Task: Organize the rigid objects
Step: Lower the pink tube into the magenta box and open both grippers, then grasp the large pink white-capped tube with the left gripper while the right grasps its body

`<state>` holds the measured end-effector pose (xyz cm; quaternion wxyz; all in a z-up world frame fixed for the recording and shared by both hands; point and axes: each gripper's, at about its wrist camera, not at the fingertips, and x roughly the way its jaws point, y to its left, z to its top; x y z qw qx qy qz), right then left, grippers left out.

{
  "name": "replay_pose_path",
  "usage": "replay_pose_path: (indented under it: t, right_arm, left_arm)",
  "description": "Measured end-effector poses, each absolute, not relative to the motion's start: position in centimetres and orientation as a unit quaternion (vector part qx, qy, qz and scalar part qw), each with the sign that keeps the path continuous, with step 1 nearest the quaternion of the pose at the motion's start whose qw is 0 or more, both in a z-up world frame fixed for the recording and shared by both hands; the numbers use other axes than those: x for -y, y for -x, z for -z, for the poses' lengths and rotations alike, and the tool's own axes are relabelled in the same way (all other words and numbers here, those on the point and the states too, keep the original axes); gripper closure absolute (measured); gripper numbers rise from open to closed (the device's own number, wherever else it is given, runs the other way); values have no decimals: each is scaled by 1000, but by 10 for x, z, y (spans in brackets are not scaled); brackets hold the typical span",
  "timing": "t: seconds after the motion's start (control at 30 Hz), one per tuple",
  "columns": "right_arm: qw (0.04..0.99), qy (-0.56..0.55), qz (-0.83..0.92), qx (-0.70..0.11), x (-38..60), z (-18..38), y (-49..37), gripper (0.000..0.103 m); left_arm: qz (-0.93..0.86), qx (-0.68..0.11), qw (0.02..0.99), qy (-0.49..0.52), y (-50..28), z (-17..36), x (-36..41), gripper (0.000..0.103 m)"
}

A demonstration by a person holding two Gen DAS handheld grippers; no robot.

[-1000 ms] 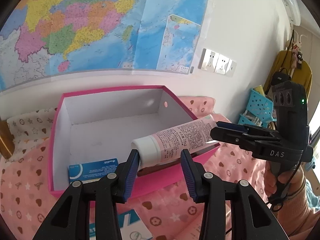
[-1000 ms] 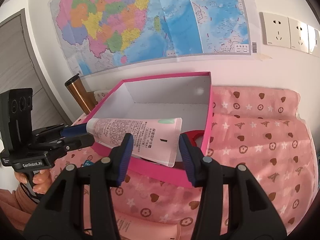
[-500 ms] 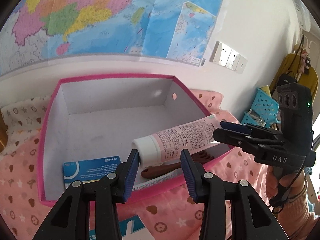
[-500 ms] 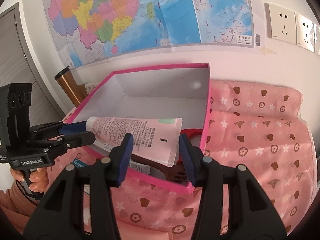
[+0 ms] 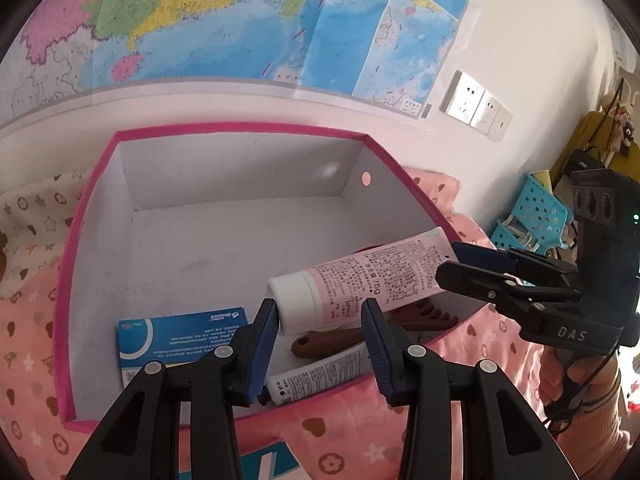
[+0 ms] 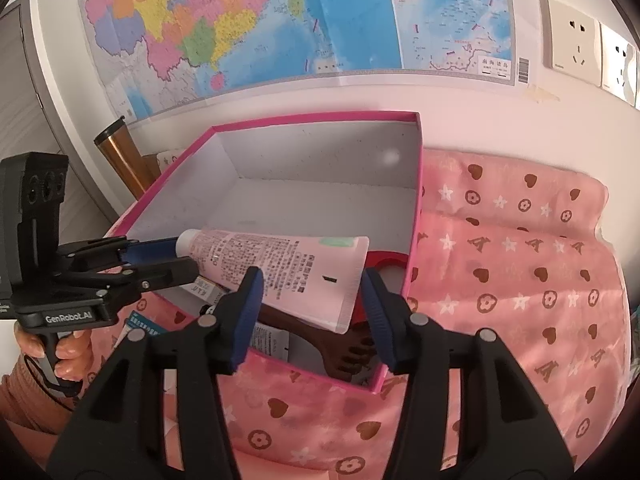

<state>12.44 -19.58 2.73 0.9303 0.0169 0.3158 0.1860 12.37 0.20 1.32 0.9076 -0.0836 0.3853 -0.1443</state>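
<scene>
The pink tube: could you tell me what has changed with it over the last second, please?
Both tools carried the pink tube forward and down, from the box's near rim to over the comb inside. The right tool is opening around its crimped end; the left tool still grips the cap end.

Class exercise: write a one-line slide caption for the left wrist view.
Two handheld grippers, left gripper and right gripper, carry a pink tube over the pink box.

Wall map (image 6: 304,20) pinned above pink star-and-heart patterned cloth (image 6: 520,248) | white wall sockets (image 6: 576,44) mounted right of map | copper-coloured tumbler (image 6: 120,156) stood by wall | blue perforated baskets (image 5: 536,216) seen at far right
</scene>
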Motion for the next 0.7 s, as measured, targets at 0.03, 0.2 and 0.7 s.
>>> replay_pose_path:
  t: [0.03, 0.2, 0.7]
  right_arm:
    - [930, -14, -184, -317, 195, -27, -125, 49]
    - [931, 9, -173, -321, 186, -26, -128, 47]
    - [941, 8, -155, -300, 185, -28, -120, 38]
  left_arm:
    - [144, -388, 906, 88, -126, -12, -3, 61]
    - [141, -396, 902, 99, -132, -5, -7, 61]
    - [138, -382, 911, 79, -124, -7, -4, 61]
